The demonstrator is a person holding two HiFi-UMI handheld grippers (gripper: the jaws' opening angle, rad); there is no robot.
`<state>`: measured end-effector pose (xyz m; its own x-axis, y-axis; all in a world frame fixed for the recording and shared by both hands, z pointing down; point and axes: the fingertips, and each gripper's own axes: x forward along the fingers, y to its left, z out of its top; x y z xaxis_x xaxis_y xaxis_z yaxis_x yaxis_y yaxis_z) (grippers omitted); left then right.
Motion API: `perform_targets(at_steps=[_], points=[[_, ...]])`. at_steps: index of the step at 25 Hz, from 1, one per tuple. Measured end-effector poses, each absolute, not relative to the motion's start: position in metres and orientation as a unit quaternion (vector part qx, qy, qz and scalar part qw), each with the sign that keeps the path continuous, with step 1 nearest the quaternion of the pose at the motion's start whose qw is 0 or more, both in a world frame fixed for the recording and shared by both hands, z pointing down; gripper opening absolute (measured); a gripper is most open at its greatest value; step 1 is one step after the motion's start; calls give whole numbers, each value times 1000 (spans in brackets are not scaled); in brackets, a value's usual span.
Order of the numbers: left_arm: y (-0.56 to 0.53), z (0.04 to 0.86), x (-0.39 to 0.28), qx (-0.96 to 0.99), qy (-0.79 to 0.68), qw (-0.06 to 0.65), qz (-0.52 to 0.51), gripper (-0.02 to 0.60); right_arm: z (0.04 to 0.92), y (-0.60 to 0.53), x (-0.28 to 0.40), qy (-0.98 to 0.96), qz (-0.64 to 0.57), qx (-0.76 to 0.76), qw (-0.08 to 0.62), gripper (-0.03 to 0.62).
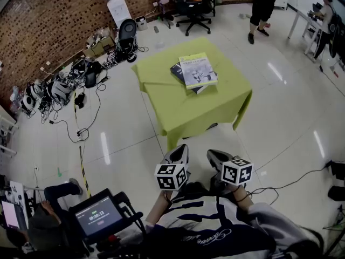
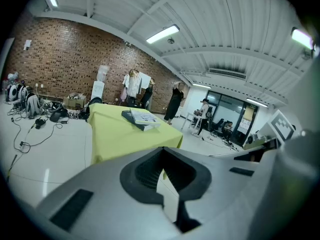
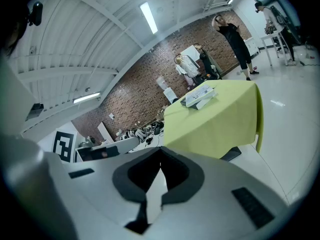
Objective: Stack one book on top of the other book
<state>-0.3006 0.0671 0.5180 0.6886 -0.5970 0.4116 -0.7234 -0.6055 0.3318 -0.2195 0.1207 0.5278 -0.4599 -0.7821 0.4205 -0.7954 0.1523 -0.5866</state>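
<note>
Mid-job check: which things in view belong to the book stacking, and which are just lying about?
Belongs to the job:
- light book, lying on the dark book
- green table
- left gripper and right gripper, both shut and empty, short of the table

Lying about:
- office chair
- cables and gear by the brick wall
- screen unit

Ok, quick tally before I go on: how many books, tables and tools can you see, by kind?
Books: 2, the light-covered book lying on the dark book
Tables: 1, the green-covered table
Tools: 2, the left tool and the right tool, both shut and empty
Total: 5
</note>
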Motion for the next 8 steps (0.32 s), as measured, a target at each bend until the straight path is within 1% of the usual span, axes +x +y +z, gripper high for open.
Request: perform_targets(at_steps=[8], points=[[62,518,-306,884,-379,241,128,3,529,118,-219,-760,391,519,10,-8]])
